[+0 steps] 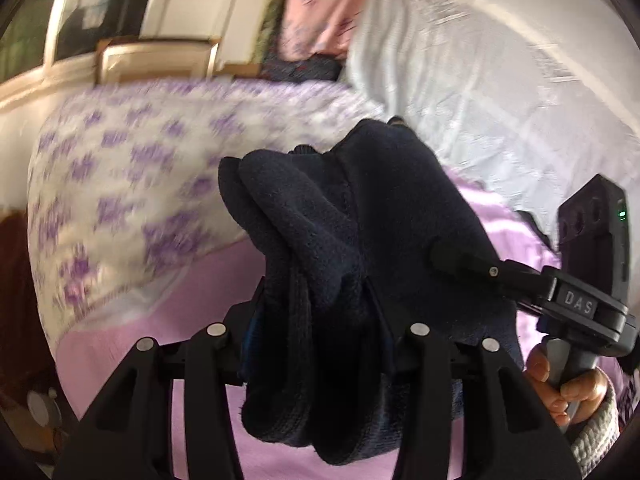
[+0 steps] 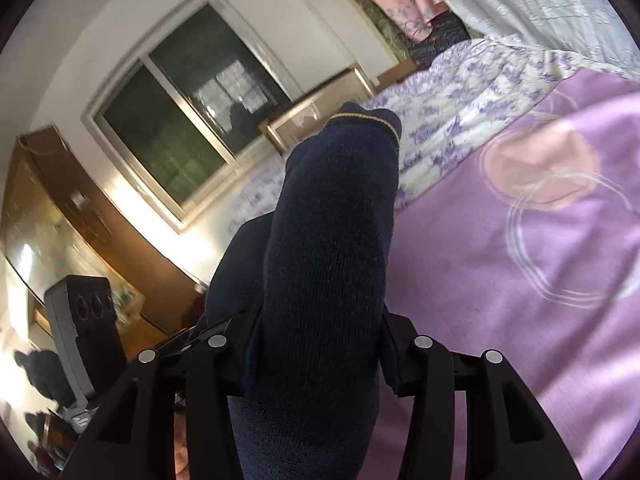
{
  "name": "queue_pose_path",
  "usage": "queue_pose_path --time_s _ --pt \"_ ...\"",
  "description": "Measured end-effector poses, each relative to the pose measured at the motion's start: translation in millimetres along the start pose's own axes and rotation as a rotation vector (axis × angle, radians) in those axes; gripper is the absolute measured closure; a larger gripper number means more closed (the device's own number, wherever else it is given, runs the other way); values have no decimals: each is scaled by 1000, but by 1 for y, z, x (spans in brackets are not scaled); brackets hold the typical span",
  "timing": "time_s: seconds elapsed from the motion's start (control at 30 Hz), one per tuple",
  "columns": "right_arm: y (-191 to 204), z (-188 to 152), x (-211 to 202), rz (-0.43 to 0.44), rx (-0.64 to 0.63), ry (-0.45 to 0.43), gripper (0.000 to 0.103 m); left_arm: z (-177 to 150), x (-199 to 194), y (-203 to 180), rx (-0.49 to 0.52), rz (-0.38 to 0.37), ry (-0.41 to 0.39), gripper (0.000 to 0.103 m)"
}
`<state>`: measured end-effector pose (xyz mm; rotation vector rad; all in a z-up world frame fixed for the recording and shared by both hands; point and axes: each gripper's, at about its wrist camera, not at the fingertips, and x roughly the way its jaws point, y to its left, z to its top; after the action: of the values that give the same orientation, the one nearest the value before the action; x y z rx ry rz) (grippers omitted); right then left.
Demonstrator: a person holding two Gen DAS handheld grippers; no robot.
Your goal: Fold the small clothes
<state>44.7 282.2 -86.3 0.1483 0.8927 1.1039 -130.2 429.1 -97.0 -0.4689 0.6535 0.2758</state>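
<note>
Bed [image 2: 500, 272] with lilac sheet, purple-flowered white quilt [image 2: 460, 96] bunched along its far side, possibly folded.

Dark navy fabric [image 1: 320, 264] bunched over the left tool [image 1: 316, 344] hides its fingertips, and the same goes for the right tool [image 2: 320, 360] under the navy sock [image 2: 328, 264]. The floral quilt [image 1: 132, 184] in the left view is smeared by motion blur. The hand [image 1: 568, 388] on the other handle is partly cut off
</note>
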Motion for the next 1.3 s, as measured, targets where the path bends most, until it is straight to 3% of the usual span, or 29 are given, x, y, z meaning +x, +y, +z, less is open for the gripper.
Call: queue_pose_path --time_s 0.07,0.13,0.3,0.43,0.5,0.53,0.63,0.73,0.9,1.1,1.3 --pt "-20 -17 27 -81 35 66 46 -12 26 13 -63 23 73 50" --pt "-47 -25 27 30 136 41 37 -13 27 27 -152 -37 77 40" --pt "-34 -29 17 -34 68 13 35 -16 26 13 -97 103 68 20" --pt "-32 -37 -18 -67 48 -107 35 -15 25 13 -98 147 61 13" --pt "-34 -40 -39 -79 35 -171 34 -16 20 13 -99 203 48 10" --pt "-35 -40 -41 -95 33 -170 34 -18 14 10 -88 266 29 6" --pt "-42 -50 -47 -149 58 -120 29 -25 0 -6 -48 359 -3 5" --pt "-47 -54 -47 -196 67 -77 16 -33 1 -17 -5 441 20 4" --pt "-30 -72 -64 -251 -29 -114 16 -38 -17 -30 -15 513 -2 5" --pt "-12 -92 -82 -287 -99 -123 13 -65 -57 -75 145 675 -90 5" --pt "16 -102 -107 -287 -154 -112 8 -74 -97 -102 197 717 -140 5"
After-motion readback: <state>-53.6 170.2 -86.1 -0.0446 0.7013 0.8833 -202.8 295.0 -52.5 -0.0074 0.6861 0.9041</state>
